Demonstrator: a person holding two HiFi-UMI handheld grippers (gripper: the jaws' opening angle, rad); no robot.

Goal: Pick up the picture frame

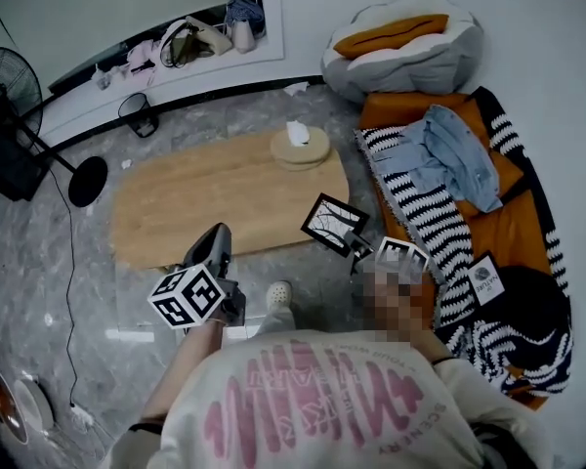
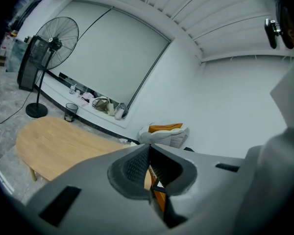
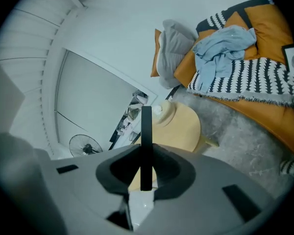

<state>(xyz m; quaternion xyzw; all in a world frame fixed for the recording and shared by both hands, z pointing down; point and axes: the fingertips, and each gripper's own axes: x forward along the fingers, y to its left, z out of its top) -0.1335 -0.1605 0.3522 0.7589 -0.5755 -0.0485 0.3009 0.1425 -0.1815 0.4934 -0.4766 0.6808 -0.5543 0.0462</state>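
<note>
The picture frame (image 1: 329, 223) is black-edged with a pale print and hangs tilted in the air off the wooden table's (image 1: 195, 203) near right corner. My right gripper (image 1: 357, 249) is shut on its lower right edge. Along the right gripper view the frame (image 3: 146, 131) shows edge-on as a thin black bar, pinched between the pads of that gripper (image 3: 146, 173). Over the floor at the table's near edge, my left gripper (image 1: 218, 236) points toward the table with nothing in it. In its own view the left gripper (image 2: 148, 151) has its jaw tips touching.
A round wooden tray (image 1: 300, 148) with a white object stands at the table's far right end. To the right lie an orange mat (image 1: 508, 213), a striped blanket (image 1: 425, 213), a blue garment (image 1: 459, 159) and a grey cushion (image 1: 405, 42). A floor fan (image 1: 10, 96) and a bin (image 1: 140, 113) stand at the left.
</note>
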